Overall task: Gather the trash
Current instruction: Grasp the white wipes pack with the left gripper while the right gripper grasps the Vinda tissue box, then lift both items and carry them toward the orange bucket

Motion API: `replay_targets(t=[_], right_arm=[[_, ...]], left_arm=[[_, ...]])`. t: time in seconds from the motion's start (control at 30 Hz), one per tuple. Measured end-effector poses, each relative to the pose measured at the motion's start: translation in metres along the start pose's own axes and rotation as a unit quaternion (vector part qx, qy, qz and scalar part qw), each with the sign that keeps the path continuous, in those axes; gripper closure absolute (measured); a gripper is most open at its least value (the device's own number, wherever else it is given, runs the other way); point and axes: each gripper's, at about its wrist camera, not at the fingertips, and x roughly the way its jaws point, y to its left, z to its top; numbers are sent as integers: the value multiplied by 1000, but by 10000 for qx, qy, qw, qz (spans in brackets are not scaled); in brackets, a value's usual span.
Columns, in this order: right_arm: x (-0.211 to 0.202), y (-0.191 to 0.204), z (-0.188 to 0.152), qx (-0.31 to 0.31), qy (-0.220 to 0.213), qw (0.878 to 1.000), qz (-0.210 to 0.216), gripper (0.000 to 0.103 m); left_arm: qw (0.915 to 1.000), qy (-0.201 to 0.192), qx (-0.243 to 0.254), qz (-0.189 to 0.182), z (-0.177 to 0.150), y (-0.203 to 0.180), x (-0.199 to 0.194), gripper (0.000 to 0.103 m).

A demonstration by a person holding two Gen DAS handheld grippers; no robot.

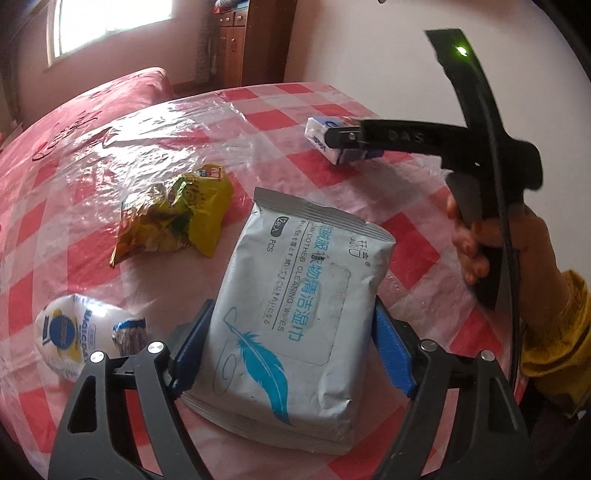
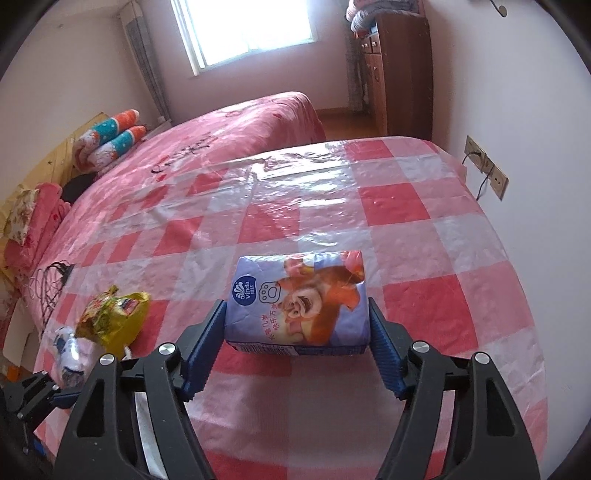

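Note:
In the left wrist view my left gripper [image 1: 291, 332] is shut on a grey wet-wipes pack [image 1: 291, 310] with a blue feather print, over the checked table cover [image 1: 280, 122]. A crumpled yellow snack bag [image 1: 173, 214] and a white crumpled wrapper [image 1: 77, 332] lie to its left. In the right wrist view my right gripper [image 2: 297, 321] is shut on a purple Vinda tissue pack [image 2: 299, 299]. That gripper and pack also show in the left wrist view [image 1: 343, 142] at the far right. The yellow bag [image 2: 114, 321] and white wrapper [image 2: 72, 350] lie at the left of the right wrist view.
A bed [image 2: 207, 151] with a pink cover and pillows [image 2: 107, 142] adjoins the table's far-left side. A wooden cabinet [image 2: 399, 66] stands at the back. Wall sockets with a cable [image 2: 484, 166] are on the right wall. A window [image 2: 247, 26] is behind.

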Motion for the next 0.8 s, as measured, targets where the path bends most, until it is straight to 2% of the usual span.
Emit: replay_targets(t=[0.33, 0.8], right_arm=[[-31, 12, -24, 98, -95, 9990, 425, 31], [-71, 47, -49, -82, -168, 9973, 716, 31]], left_arm=[[9986, -350, -404, 6, -9, 6, -19, 23], [9930, -828, -816, 225, -36, 21, -66, 23]])
